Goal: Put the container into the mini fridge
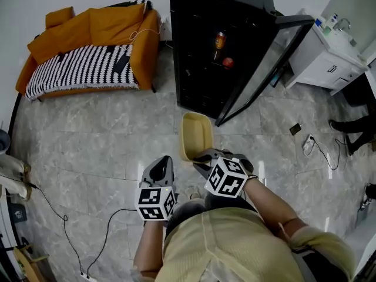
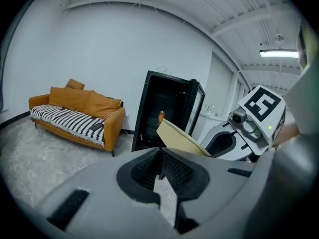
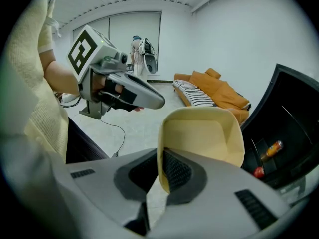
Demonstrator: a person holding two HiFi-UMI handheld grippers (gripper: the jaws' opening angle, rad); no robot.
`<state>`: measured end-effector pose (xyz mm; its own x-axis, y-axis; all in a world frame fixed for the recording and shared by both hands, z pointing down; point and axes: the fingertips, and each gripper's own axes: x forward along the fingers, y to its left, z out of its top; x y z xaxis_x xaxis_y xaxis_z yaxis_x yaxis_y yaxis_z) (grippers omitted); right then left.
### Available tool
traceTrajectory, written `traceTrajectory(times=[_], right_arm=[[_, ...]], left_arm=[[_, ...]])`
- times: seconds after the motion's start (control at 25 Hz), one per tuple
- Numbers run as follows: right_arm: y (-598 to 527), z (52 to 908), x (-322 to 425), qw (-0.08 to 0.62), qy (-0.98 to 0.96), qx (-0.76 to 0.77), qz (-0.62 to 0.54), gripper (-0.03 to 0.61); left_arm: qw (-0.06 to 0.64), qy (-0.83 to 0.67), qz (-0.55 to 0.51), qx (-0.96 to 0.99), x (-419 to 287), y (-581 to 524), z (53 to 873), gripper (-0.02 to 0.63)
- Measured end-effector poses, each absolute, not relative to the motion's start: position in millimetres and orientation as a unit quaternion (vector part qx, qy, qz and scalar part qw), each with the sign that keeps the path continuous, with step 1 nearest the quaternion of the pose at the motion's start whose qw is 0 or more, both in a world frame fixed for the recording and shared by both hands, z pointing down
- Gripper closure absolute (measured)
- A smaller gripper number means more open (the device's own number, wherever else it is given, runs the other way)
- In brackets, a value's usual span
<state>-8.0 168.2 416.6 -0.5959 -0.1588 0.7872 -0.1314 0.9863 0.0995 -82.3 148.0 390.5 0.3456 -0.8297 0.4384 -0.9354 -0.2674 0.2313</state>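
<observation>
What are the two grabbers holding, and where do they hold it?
The right gripper pinches the yellow container by its rim. The left gripper holds nothing; its jaws are together.

Home living room: orange sofa (image 1: 88,46), mini fridge (image 1: 220,51), marble floor (image 1: 88,140).

The mini fridge (image 1: 197,69) gapes open, its door (image 1: 267,63) swung wide rightward; a bottle (image 1: 220,40) and a round red item (image 1: 228,62) (both small) occupy middle shelves.
</observation>
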Motion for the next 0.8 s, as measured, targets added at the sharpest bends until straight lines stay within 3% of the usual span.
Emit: traceTrajectory(times=[0.8], right_arm=[[70,433,-20,0.461,-0.886,0.043,-0.019,0.543]], left_arm=[[0.235,-0.597,0.108,0.759,-96,61,400,0.583]])
